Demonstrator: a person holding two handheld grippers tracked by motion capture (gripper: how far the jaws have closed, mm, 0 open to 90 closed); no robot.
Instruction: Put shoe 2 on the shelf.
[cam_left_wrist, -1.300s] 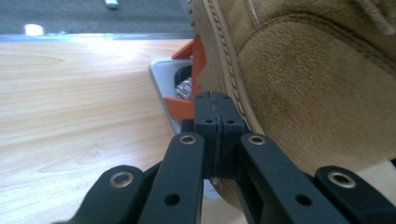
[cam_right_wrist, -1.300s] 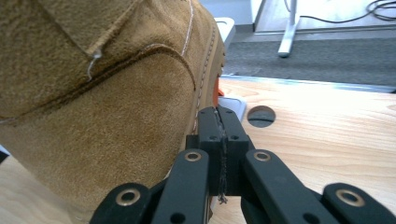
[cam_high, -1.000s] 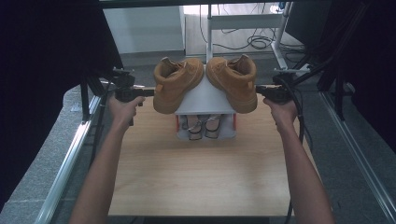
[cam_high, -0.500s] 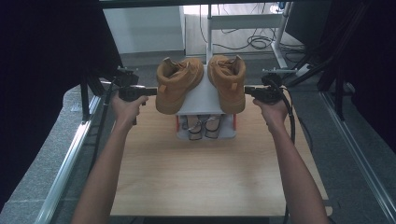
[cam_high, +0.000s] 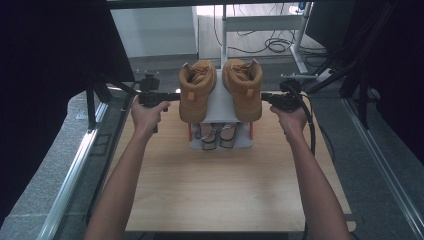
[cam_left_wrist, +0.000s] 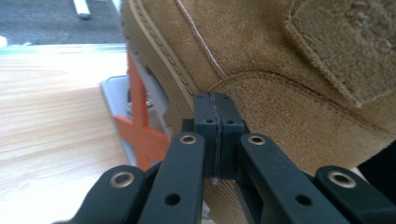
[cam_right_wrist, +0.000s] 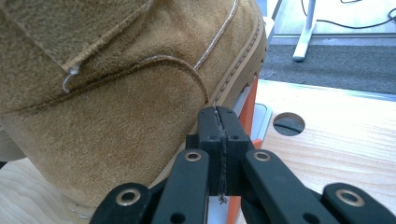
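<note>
Both grippers, left (cam_high: 172, 95) and right (cam_high: 266, 96), have jaws closed with nothing between, tips pressed against the outer sides of two tan boots (cam_high: 197, 90) (cam_high: 243, 87) on the far-centre rack (cam_high: 220, 102); suede soft, boots bulky, push low near the stiff sole.

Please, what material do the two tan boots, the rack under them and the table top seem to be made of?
The left boot and right boot look like tan suede or nubuck: a matte, napped surface with visible stitching. The rack seems to be pale grey metal or plastic with orange, plastic-looking supports; I cannot tell for sure. The table top looks like light wood or wood laminate, with a fine grain.
</note>
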